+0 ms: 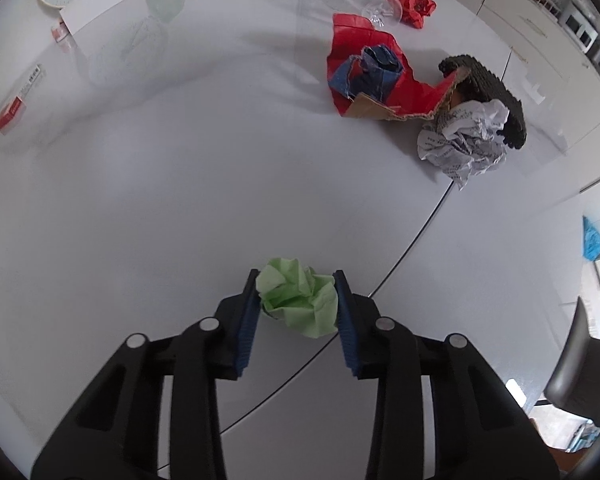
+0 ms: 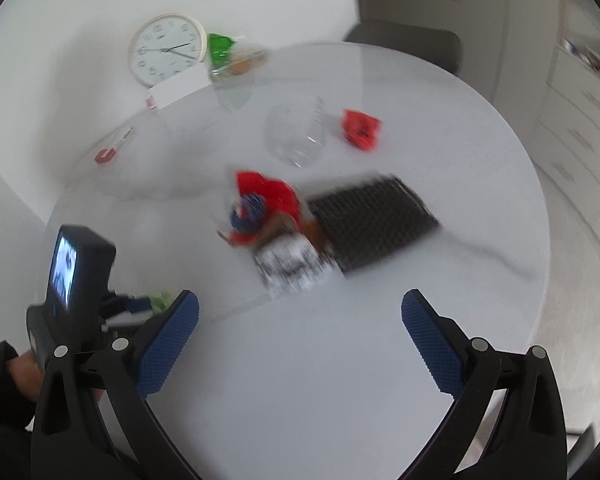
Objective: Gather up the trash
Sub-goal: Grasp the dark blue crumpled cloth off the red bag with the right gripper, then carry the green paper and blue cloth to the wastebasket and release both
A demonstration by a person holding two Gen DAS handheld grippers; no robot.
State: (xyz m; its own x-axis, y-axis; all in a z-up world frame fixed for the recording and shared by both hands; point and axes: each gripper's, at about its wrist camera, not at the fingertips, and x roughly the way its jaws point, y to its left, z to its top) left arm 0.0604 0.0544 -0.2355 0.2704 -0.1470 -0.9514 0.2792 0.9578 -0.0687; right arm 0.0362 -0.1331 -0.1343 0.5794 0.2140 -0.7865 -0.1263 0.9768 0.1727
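Left wrist view: green paper wad (image 1: 300,298) caught between the left gripper (image 1: 298,308) jaws, low on the white counter (image 1: 180,200).
Collecting looks barely begun: red paper (image 1: 364,60), a newspaper ball (image 1: 466,140) and a red scrap (image 1: 414,6) lie farther off. Both pads touch the wad, jaws narrowed around it. Right gripper (image 2: 300,336) hovers with jaws spread wide, holding nothing.

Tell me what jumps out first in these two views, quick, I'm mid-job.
The left tongs pinch a crumpled green paper ball low on the white table. Further back sits a trash pile: red paper wrapped around blue scraps, crumpled newspaper and a dark ridged mat. The right tongs hang open and empty over the table's near edge.
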